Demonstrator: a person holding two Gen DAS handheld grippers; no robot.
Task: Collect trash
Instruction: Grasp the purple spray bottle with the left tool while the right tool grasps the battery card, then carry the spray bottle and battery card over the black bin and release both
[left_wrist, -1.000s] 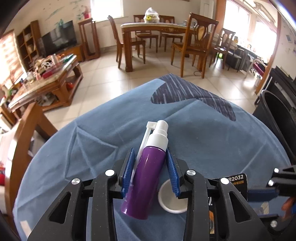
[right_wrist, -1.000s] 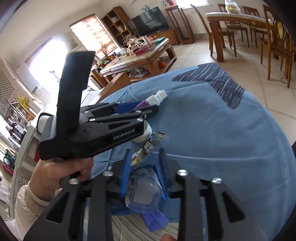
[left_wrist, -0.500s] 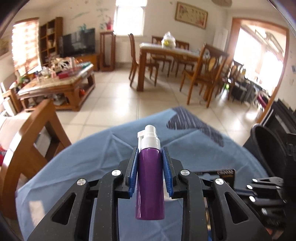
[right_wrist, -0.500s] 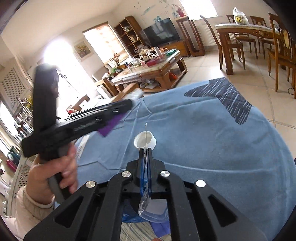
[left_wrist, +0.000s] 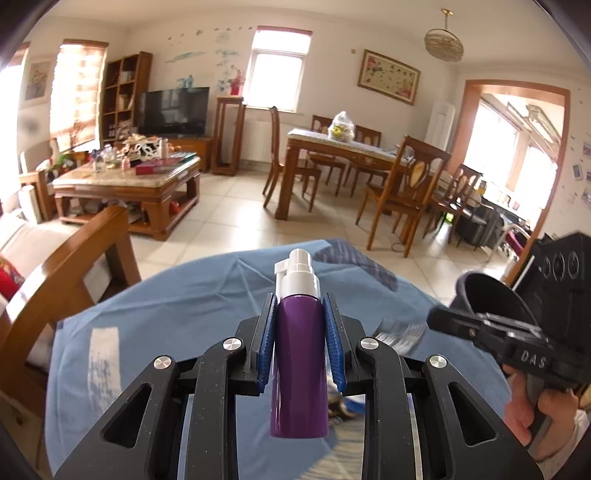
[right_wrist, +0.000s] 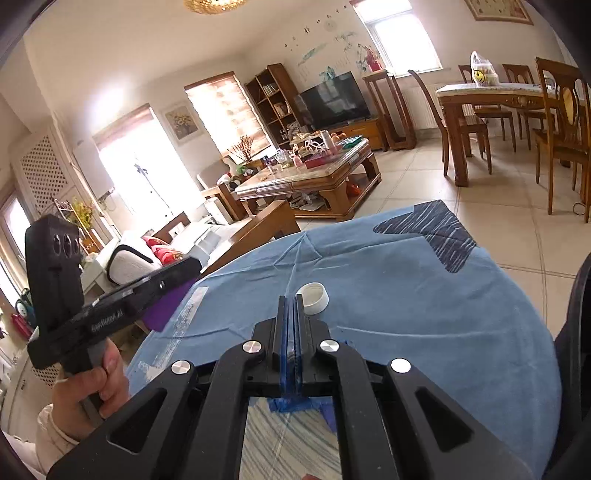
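Carrying a purple plastic spray bottle (left_wrist: 298, 365) clamped upright, the left gripper (left_wrist: 299, 347) should stay level toward the black bin (left_wrist: 491, 299); the right gripper (right_wrist: 293, 332) pinches clear packaging beside a white cap (right_wrist: 314, 293).

Purple spray bottle (left_wrist: 298, 363) with white pump top; blue ribbed pads (left_wrist: 334, 349) on black left gripper (left_wrist: 300, 332); light blue tablecloth (right_wrist: 388, 280) bearing dark streaked patch; white cap (right_wrist: 313, 292); black bin (left_wrist: 487, 299).

Blue-clothed table (right_wrist: 406, 314) bearing white cap (right_wrist: 313, 292)
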